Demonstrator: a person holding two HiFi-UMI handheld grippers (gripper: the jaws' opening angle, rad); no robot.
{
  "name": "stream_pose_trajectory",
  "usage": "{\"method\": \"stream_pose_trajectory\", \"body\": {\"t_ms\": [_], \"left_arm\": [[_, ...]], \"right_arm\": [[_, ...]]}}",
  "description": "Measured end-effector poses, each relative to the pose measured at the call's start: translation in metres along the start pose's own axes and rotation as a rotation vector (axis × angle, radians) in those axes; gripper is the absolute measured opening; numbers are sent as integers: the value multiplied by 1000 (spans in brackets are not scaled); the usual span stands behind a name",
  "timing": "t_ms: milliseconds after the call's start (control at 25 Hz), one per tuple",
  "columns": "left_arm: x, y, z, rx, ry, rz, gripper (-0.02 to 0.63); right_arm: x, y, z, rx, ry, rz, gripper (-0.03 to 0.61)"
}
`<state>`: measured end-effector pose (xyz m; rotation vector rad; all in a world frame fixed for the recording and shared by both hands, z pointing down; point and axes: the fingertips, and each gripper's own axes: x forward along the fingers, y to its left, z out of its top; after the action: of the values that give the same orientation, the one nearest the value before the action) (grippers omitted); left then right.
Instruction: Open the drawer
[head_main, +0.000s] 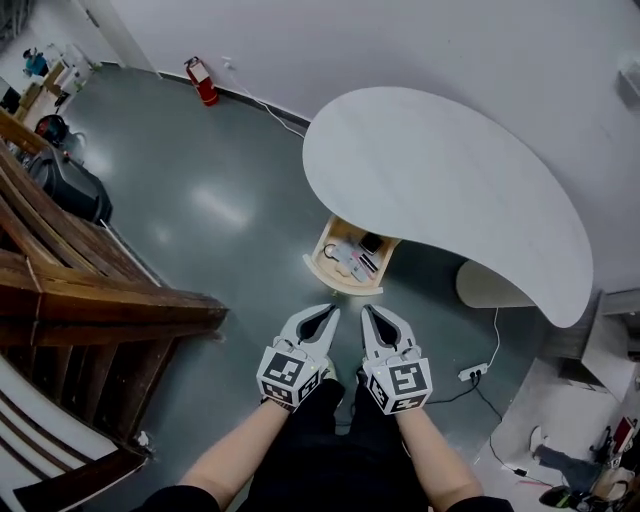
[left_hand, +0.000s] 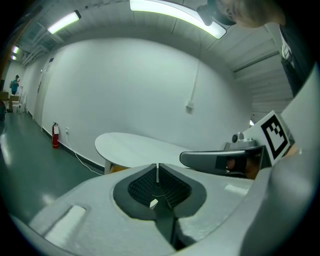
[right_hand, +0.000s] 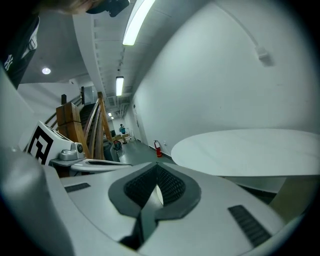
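Observation:
Under the white kidney-shaped table (head_main: 440, 170) a light wooden drawer (head_main: 330, 268) stands pulled out, with several small items lying in it. My left gripper (head_main: 332, 312) and right gripper (head_main: 368, 312) hover side by side above the floor, a short way in front of the drawer and apart from it. Both have their jaws together with nothing between them. In the left gripper view the closed left gripper (left_hand: 157, 167) points at the table (left_hand: 145, 149), and the right gripper (left_hand: 220, 160) shows beside it. In the right gripper view the closed right gripper (right_hand: 156, 167) points past the table (right_hand: 250, 150).
A wooden stair frame (head_main: 90, 290) fills the left side. A red fire extinguisher (head_main: 203, 82) stands by the far wall. A power strip with its cable (head_main: 472, 373) lies on the floor at the right, near the table's white base (head_main: 490, 285). A black bag (head_main: 70, 185) sits at the left.

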<state>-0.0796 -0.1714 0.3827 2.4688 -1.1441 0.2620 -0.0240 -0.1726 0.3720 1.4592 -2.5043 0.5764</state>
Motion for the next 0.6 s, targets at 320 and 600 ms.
{"method": "stream_pose_trajectory", "body": {"t_ms": [320,600], "left_arm": [[-13,-29,63,44,-54,-24,11],[-24,-42,102,64,-84,-28,9]], "right_arm": [[-23,10,66,-58,-83,18,15],[-37,22,108,-83,-140,29,14]]}}
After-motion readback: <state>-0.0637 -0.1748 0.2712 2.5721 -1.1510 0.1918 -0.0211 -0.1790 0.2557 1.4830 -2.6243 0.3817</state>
